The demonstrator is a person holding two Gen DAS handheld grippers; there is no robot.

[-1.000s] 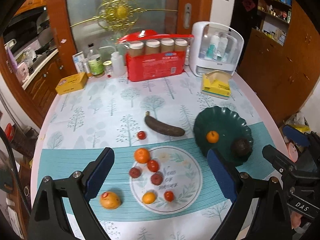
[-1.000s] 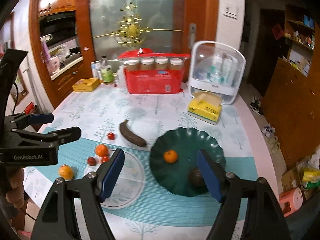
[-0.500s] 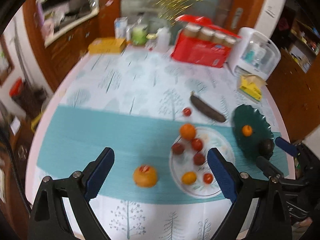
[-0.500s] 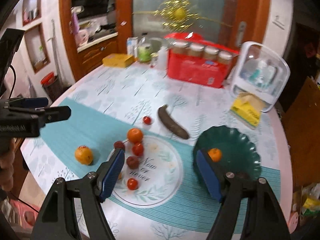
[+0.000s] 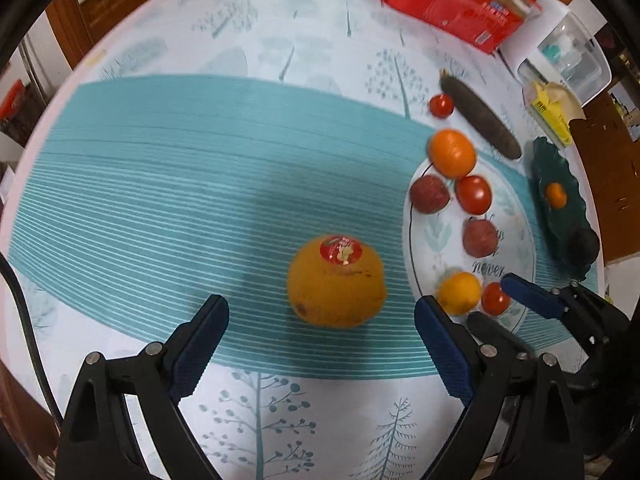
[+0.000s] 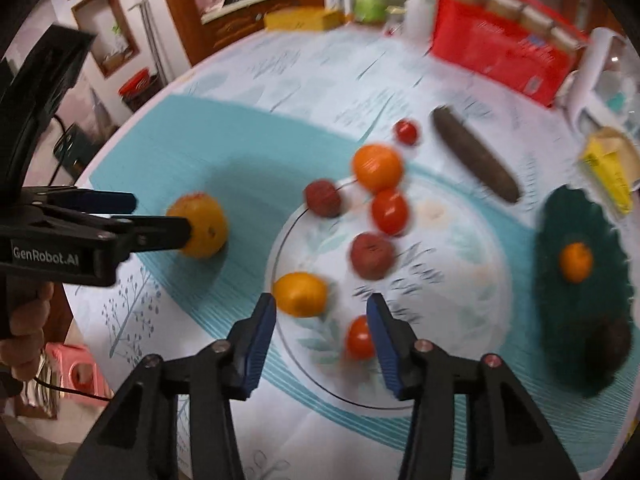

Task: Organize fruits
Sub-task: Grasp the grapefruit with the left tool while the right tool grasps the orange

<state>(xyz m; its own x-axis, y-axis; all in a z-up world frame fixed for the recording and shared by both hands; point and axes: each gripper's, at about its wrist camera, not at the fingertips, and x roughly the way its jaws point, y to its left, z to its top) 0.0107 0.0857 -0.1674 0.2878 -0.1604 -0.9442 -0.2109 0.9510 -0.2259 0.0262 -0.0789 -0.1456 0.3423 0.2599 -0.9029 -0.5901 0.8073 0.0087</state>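
Left gripper wide open above big orange on teal mat, right gripper jaws just narrowing, nothing gripped, small tomato beside right pad, on white plate.

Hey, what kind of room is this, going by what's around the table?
Probably a home dining area next to a kitchen: a round table with a tree-print cloth, wooden cabinets with a cluttered countertop, and a green fruit dish.
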